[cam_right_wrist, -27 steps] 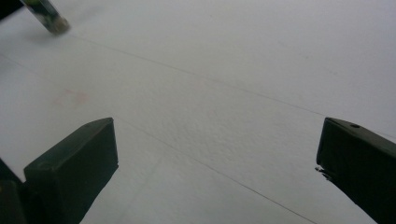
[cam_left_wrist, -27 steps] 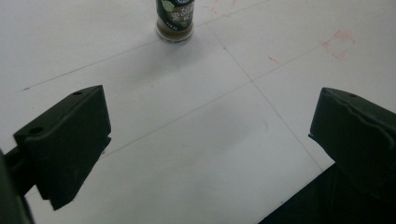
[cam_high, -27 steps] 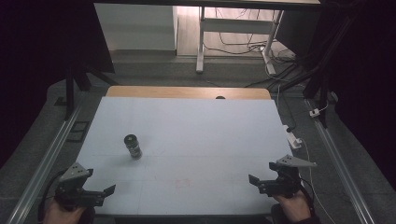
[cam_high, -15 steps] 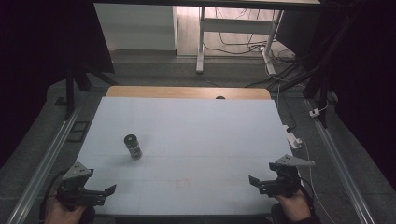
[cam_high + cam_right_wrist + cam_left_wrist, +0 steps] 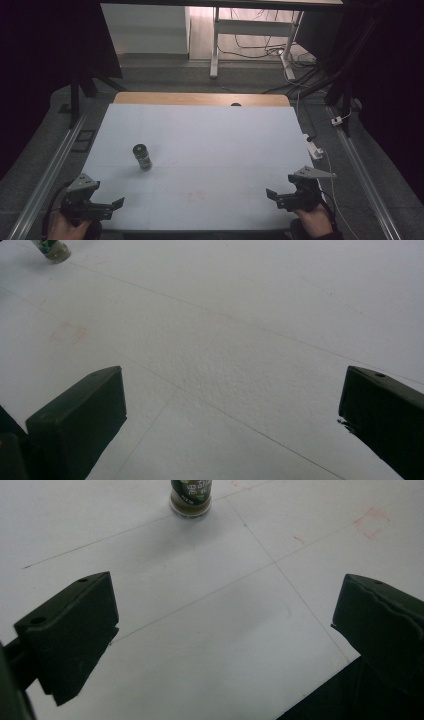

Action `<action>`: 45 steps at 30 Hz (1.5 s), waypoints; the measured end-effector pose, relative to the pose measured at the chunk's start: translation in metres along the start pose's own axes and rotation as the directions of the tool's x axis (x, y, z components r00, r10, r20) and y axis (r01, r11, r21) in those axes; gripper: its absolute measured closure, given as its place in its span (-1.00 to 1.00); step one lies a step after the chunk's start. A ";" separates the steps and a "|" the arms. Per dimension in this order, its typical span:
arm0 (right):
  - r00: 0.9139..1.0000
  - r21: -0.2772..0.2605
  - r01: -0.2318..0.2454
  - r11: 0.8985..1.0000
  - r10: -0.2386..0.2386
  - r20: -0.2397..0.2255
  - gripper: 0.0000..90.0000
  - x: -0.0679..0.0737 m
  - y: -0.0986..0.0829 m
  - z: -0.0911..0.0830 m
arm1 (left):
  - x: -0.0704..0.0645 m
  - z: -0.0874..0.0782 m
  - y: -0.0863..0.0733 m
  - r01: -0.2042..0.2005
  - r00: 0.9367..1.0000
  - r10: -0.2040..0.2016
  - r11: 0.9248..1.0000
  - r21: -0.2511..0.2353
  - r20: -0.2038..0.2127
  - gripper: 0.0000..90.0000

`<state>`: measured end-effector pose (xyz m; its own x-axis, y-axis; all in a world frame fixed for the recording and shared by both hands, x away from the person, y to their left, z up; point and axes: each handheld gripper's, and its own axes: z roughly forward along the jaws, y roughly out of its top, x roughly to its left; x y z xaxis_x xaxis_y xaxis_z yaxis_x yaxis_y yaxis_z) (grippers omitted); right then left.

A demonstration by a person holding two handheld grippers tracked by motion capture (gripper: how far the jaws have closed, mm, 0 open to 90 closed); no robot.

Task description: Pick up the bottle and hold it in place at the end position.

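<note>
White table (image 5: pixel 220 150), upright capped jar (image 5: pixel 142 156)

— Left gripper (image 5: pixel 112 205)?
— Held by the left hand (image 5: pixel 67 227) at the table's near left corner, jaws spread wide, nothing between them.
— Right gripper (image 5: pixel 272 195)?
— Held by the right hand (image 5: pixel 315 222) at the near right corner, jaws equally wide, nothing gripped, pointing inward.

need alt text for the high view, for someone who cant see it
A small dark jar stands upright, left of centre, on a white table. At the near edge, a person's hands hold the left claw and right claw, both open and empty, away from the jar.
</note>
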<state>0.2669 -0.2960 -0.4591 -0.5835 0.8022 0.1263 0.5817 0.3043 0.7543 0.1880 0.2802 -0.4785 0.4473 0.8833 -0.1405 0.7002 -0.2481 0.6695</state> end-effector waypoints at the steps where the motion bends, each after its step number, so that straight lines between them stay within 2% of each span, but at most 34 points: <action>1: 1.000 -0.002 0.002 1.000 -0.002 0.000 -1.00 0.000 0.000 0.000 | 0.000 0.000 0.000 0.001 1.000 -0.001 1.000 0.002 0.001 -1.00; 4: 1.000 0.003 0.005 1.000 -0.005 0.001 -1.00 0.001 0.000 0.000 | 0.001 0.000 0.001 0.010 1.000 -0.010 1.000 -0.001 0.003 -1.00; 8: 1.000 0.005 -0.005 1.000 0.005 -0.001 -1.00 -0.001 0.000 0.000 | 0.003 -0.002 0.002 0.029 0.999 -0.028 0.999 -0.028 0.027 -1.00; 12: 1.000 0.012 -0.004 1.000 0.004 -0.004 -1.00 -0.001 0.000 0.001 | 0.004 -0.003 0.004 0.013 1.000 -0.013 0.999 -0.049 0.014 -1.00; 19: 1.000 0.018 0.001 1.000 -0.001 0.000 -1.00 0.000 0.000 0.002 | 0.007 0.000 0.006 -0.009 0.997 0.014 0.997 -0.072 0.071 -1.00; 28: 1.000 0.025 0.002 1.000 -0.002 0.000 -1.00 0.001 0.001 0.003 | 0.009 0.008 0.013 -0.023 0.990 0.034 0.996 -0.081 0.133 -1.00; 36: 1.000 0.028 0.007 1.000 -0.007 -0.001 -1.00 0.001 0.001 0.003 | 0.006 0.017 0.022 -0.042 0.990 0.054 0.995 -0.092 0.129 -1.00; 39: 1.000 0.028 0.008 1.000 -0.008 -0.001 -1.00 0.001 0.001 0.003 | 0.006 0.021 0.025 -0.039 0.989 0.051 0.995 -0.088 0.137 -1.00; 45: 1.000 0.031 0.012 0.999 -0.012 0.001 -1.00 0.001 0.001 0.003 | 0.006 0.027 0.030 -0.031 0.991 0.042 0.995 -0.092 0.124 -1.00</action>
<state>0.2683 -0.2931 -0.4604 -0.5900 0.7988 0.1171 0.5922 0.3296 0.7353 0.2269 0.2674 -0.4793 0.5421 0.8158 -0.2018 0.6318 -0.2373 0.7379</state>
